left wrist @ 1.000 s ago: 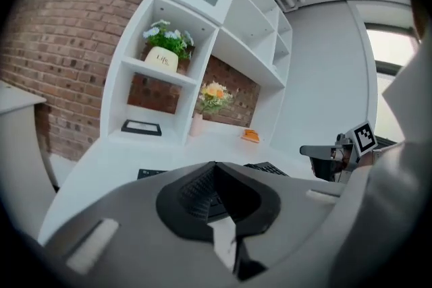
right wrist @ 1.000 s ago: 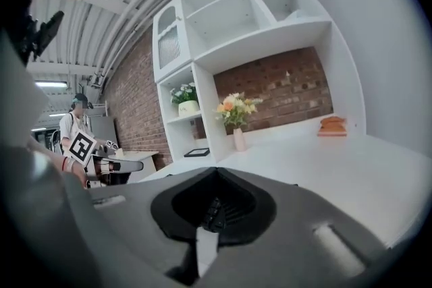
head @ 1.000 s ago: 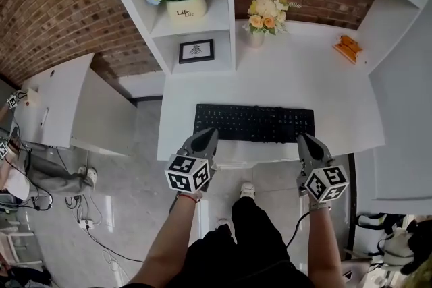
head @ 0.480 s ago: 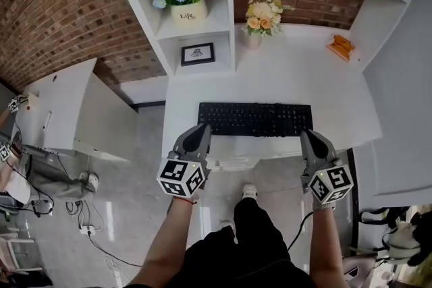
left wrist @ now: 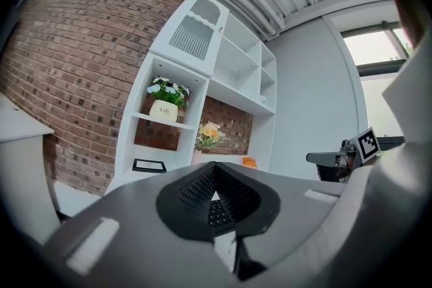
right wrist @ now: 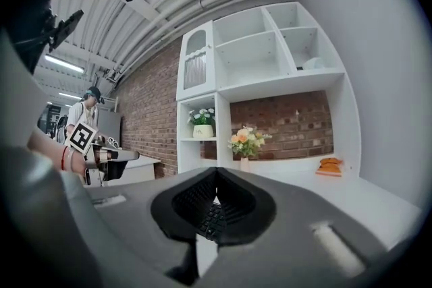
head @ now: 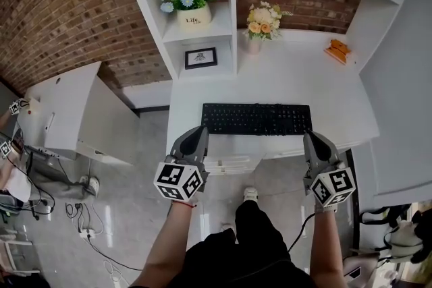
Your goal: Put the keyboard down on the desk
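Back come both tools toward the person: a moment ago their tips overlapped the near edge of the keyboard (head: 256, 119), and now they sit just by its two near corners. The left hand-held gripper (head: 199, 133) has its grey wedge-shaped jaws pressed fully together with nothing between them. The right hand-held gripper (head: 311, 139) is the same, jaws closed on nothing. Each gripper view shows ribbed black pads meeting in a point, with rows of keys glimpsed through the gap below. The keyboard itself, a long, flat black slab, lies flat on the smooth white tabletop (head: 290, 77), parallel to its front edge. Behind it stands a slim vase of yellow and orange flowers (head: 260, 20). On the shelf to the left sits a rounded cream pot of blue and white blooms (head: 192, 15), against rough red brick.
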Demonstrator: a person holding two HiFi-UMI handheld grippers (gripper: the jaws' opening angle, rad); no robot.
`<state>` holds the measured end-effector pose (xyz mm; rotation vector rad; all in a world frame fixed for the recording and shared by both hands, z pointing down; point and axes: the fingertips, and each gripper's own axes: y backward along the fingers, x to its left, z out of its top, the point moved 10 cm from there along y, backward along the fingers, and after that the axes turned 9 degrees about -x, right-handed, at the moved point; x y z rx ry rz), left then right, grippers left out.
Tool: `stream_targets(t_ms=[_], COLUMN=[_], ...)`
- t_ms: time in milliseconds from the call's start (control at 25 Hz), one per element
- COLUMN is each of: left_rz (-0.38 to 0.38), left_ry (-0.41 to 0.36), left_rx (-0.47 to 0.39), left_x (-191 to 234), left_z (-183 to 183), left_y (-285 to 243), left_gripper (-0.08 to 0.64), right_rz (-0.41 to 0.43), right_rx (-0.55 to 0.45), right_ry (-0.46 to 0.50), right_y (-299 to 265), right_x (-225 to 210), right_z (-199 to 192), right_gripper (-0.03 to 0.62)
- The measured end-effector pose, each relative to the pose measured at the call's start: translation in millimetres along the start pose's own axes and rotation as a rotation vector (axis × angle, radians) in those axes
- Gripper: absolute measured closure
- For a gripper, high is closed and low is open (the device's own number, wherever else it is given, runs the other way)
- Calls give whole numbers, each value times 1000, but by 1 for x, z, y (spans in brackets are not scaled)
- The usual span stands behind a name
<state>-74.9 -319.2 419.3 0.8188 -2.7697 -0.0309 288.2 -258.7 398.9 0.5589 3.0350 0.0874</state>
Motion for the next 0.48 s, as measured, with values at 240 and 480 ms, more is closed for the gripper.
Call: stream_targets(t_ms=[240,480], left_rz=[-1,-6], left_ry=[6,10], left_rx=[-20,-39], left_x=[-2,-6], left_z=[10,21], left_y=[15,32], left_gripper=[561,561], right_rz=[-1,-2], right_rx=[-27,-56], right_ry=[28,46], right_y=[11,24], right_x=[11,26], right_z=[15,32], right_gripper=[594,594])
